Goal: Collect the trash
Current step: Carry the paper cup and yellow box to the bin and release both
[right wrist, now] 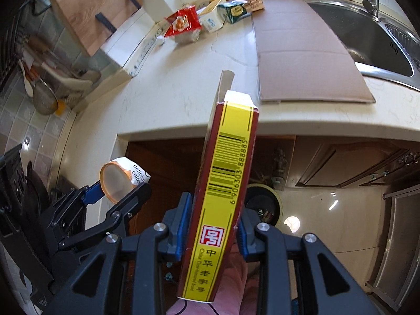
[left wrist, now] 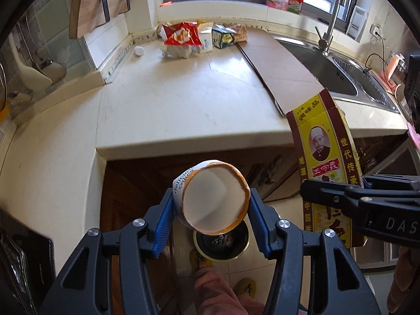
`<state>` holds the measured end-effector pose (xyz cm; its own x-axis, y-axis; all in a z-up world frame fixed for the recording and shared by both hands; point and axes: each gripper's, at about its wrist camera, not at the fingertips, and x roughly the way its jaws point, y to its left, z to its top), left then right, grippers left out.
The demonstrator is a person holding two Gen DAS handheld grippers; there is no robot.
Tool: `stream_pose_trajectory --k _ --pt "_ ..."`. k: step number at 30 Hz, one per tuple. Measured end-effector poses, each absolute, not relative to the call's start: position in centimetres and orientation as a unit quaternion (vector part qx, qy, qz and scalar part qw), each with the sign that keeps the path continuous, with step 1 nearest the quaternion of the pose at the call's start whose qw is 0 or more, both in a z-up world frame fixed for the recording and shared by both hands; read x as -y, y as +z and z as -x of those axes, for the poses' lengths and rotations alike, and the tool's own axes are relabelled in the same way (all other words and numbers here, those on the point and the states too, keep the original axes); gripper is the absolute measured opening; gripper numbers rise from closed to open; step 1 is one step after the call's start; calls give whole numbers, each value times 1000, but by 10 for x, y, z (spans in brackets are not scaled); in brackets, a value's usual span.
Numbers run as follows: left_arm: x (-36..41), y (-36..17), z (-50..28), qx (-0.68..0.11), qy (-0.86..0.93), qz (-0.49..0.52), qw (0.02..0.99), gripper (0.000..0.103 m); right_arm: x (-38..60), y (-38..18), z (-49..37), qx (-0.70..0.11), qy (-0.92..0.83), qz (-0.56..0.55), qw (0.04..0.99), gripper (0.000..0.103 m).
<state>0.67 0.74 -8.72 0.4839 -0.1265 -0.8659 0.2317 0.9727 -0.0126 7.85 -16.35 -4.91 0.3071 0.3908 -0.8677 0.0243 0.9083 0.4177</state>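
Note:
My left gripper (left wrist: 211,210) is shut on a white paper cake cup (left wrist: 214,199) with an orange rim, held over a round trash bin (left wrist: 220,246) on the floor. It also shows in the right wrist view (right wrist: 119,181). My right gripper (right wrist: 214,223) is shut on a yellow and red seasoning box (right wrist: 223,189), held upright beside the cup; the box shows in the left wrist view (left wrist: 325,168). The bin (right wrist: 265,204) sits just behind the box. More trash lies at the counter's back: a red snack bag (left wrist: 181,35), a milk carton (left wrist: 206,39), a green carton (left wrist: 221,38).
A flat cardboard sheet (left wrist: 278,63) lies on the cream counter (left wrist: 170,99) next to the steel sink (left wrist: 349,76). A small white cap (left wrist: 138,51) lies near the wall. A wooden cutting board (left wrist: 97,2) hangs at left. Dark wood cabinets stand below.

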Motion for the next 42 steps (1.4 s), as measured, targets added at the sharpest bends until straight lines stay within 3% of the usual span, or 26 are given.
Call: stream_pose_trajectory --k 15,31,36,42 --pt "-2 -182 10 -569 -105 -56 813 52 152 -157 -58 -652 117 -168 730 31" --pt "8 -390 -41 -636 -124 -32 761 52 161 -375 -74 -724 64 -198 658 31" --pt "1 -423 -52 -653 -130 -20 746 53 150 -419 -77 -742 62 -188 641 31" --pt "-10 -434 -50 -661 -113 -37 741 81 135 -440 -84 -753 67 -187 628 32"
